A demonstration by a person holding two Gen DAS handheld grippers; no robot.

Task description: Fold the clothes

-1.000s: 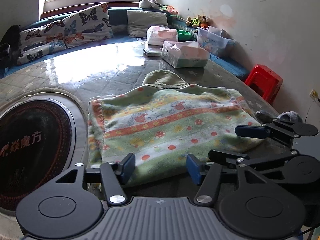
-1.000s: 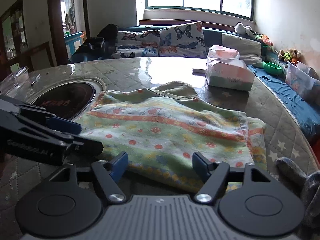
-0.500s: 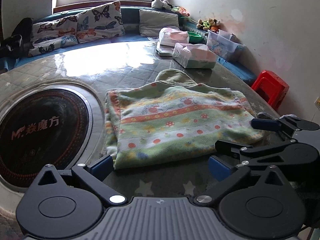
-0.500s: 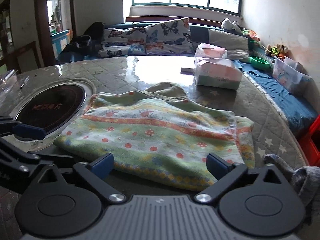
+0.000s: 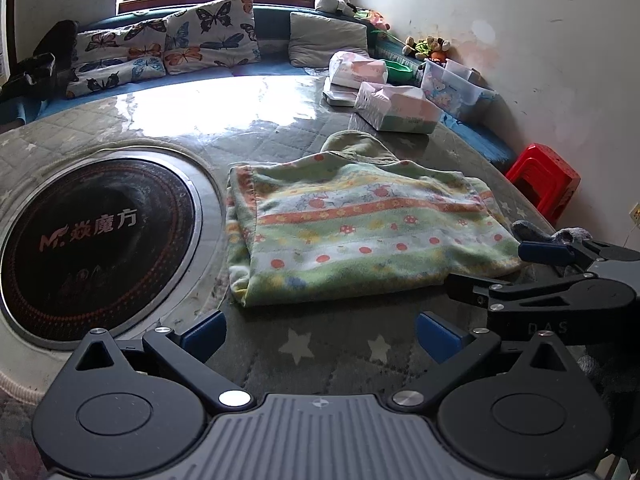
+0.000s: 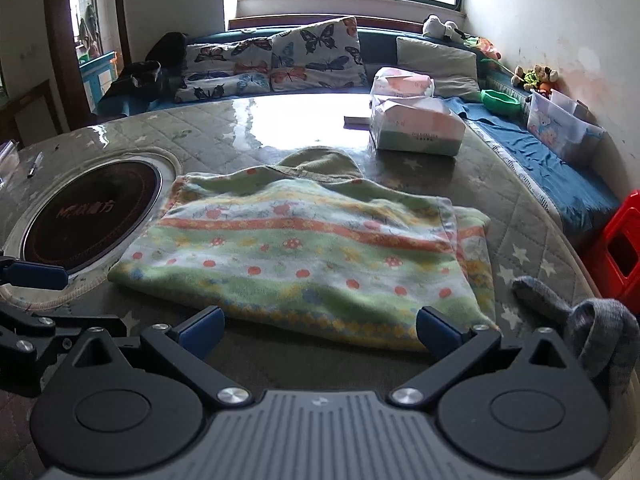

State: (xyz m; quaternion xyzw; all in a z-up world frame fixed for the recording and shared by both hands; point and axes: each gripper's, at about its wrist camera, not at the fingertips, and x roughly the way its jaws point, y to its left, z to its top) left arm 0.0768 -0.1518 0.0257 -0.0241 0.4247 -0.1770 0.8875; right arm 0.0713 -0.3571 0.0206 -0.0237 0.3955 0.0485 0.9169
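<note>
Both grippers are held low over the table, angled downward, just short of the near edge of the folded garment. By the left gripper (image 5: 320, 336) nothing is gripped: its jaws have just been opening and are now spread as wide as they go, with only bare quilted table cover (image 5: 332, 354) seen between the blue pads. It is placed in front of the garment's near left corner. By the right gripper (image 6: 320, 330) nothing is held either; its jaws have likewise just been opening to their widest, and the garment's near hem is seen just beyond the pads, whether touched cannot be told.

The folded garment (image 5: 360, 232), a green fleece piece striped in orange and dotted with mushrooms, is laid flat on the table, a plain olive hood (image 6: 320, 164) showing at its far edge. To its left a round black cooktop (image 5: 92, 240) is set into the table. At its right a grey sock (image 6: 592, 324) is lying. Beyond the garment tissue packs (image 6: 416, 128) are stacked, and butterfly cushions (image 6: 276, 60) are ranged under the window.
</note>
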